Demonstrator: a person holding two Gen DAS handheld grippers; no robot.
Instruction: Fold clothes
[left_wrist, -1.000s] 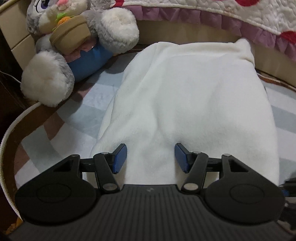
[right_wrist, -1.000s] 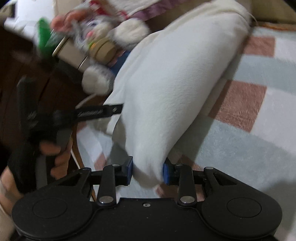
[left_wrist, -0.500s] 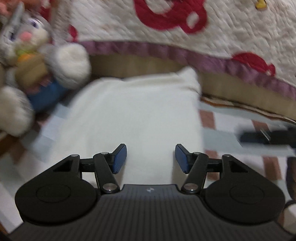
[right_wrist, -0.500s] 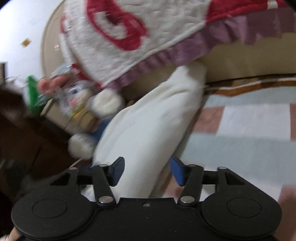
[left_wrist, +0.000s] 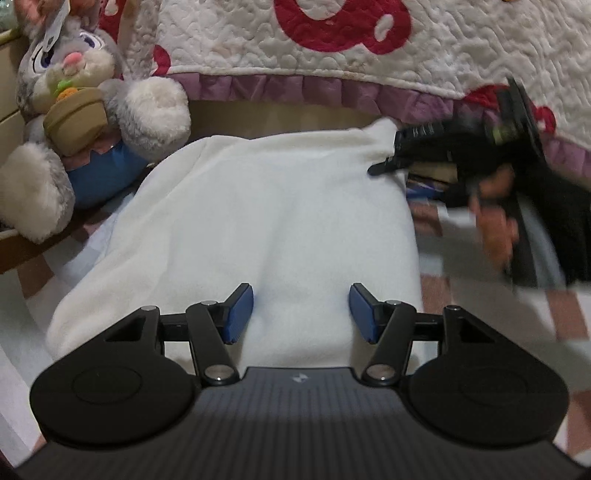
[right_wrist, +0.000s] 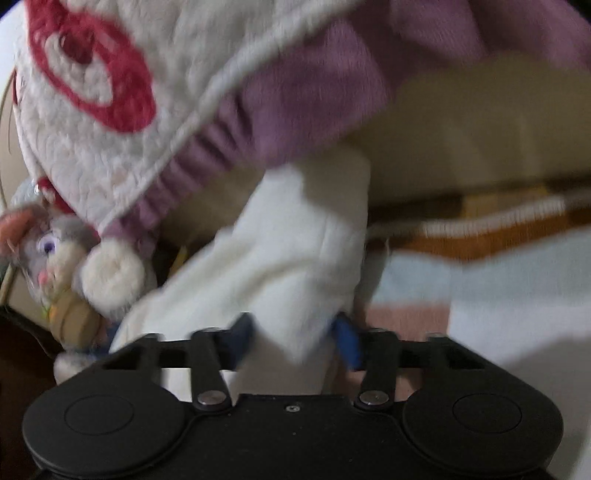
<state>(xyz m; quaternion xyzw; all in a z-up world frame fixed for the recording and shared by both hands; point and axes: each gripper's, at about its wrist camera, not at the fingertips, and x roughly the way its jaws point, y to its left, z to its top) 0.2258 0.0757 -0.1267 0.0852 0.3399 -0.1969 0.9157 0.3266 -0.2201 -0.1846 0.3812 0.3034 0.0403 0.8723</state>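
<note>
Two hand-held grippers work a cream fleece garment (left_wrist: 273, 221) lying flat on the checked bed. A second ago the right hand-held gripper (right_wrist: 295, 338) pinched its near edge; now it clamps the far right corner, likely starting another fold. Left hand-held gripper (left_wrist: 301, 314) hovers, gaping.

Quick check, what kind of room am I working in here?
Likely a bedroom: the white garment lies on a checked bedspread, with a plush rabbit and a quilted coverlet behind.
</note>
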